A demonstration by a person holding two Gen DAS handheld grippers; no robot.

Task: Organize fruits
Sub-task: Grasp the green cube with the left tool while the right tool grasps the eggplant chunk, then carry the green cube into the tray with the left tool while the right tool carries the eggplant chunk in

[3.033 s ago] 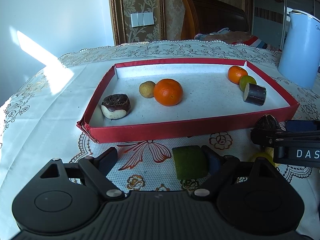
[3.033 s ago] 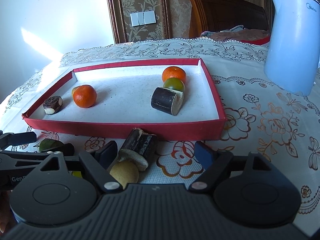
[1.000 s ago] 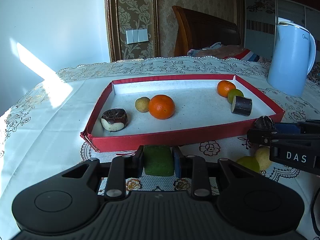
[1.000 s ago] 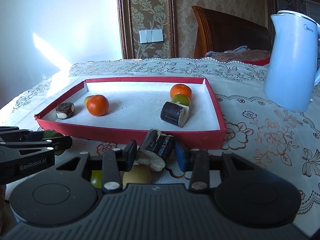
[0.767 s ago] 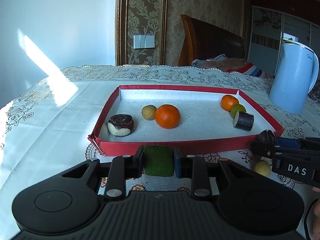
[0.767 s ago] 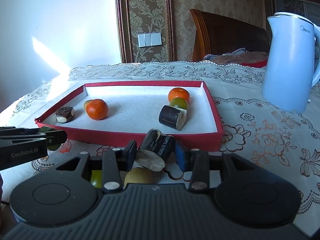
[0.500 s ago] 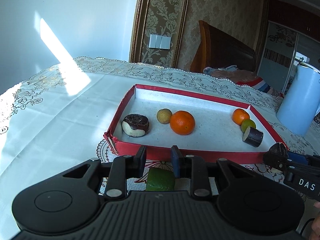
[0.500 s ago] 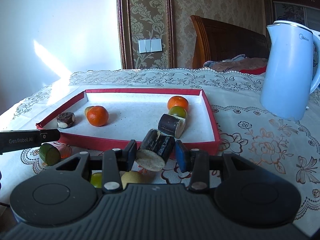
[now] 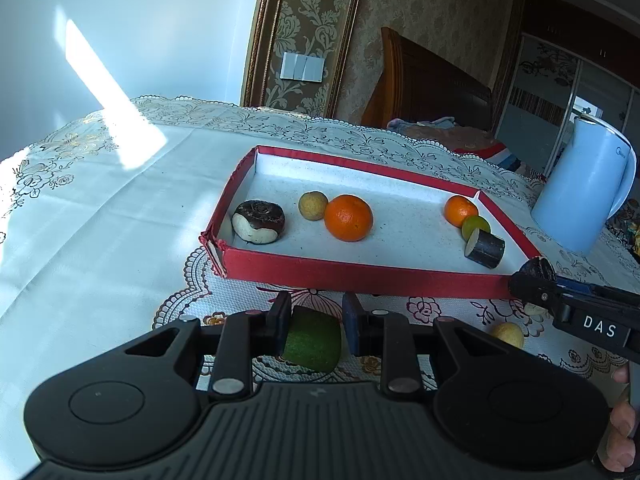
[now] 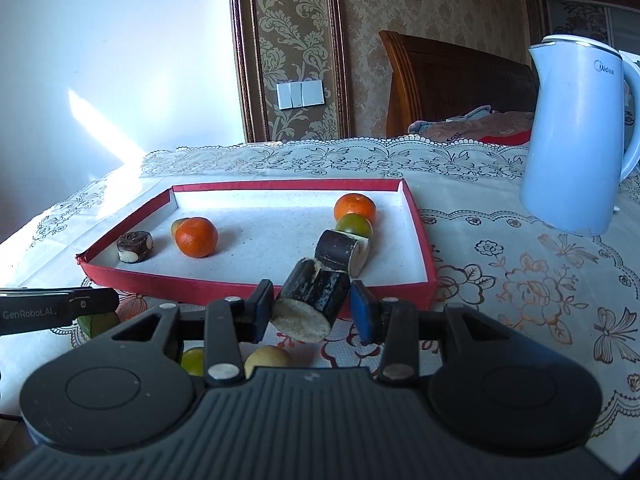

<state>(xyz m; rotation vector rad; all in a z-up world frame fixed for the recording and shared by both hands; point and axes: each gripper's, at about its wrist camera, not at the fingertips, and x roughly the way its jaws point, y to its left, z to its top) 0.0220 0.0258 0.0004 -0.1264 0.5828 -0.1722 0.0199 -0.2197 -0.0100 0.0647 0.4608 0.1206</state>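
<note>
What matters for the coming move is that the red tray (image 9: pixel 360 276) lies straight ahead of both pairs of fingers, its near wall crossing my view just beyond the fingertips, so each piece has to go forward and over that wall. My left gripper (image 9: pixel 314 322) is clenched on a green fruit piece (image 9: pixel 313 339), which sits squarely between the pads and hangs a little below them, above the tabletop (image 9: pixel 100 240) on the near side of the tray. My right gripper (image 10: pixel 312 306) grips a dark-skinned cane piece (image 10: pixel 314 304); its long axis runs ahead and slightly right, tilted up toward the tray, with the pale cut end nearest me and the far end already level with the tray's near wall. I judge the right side nearer to a drop, since its piece points at the spot just in front of the matching cane piece (image 10: pixel 342 252) inside the tray, beside a green fruit (image 10: pixel 354 225) and a small orange (image 10: pixel 355 207). From the left fingers the open floor lies ahead and right, between the larger orange (image 9: pixel 348 218) and that group; a chocolate-topped round piece (image 9: pixel 259 222) sits ahead and left. Two yellowish fruits (image 10: pixel 266 356) remain on the cloth below the right fingers. The risk I see is clipping the wall if either piece travels low.
</note>
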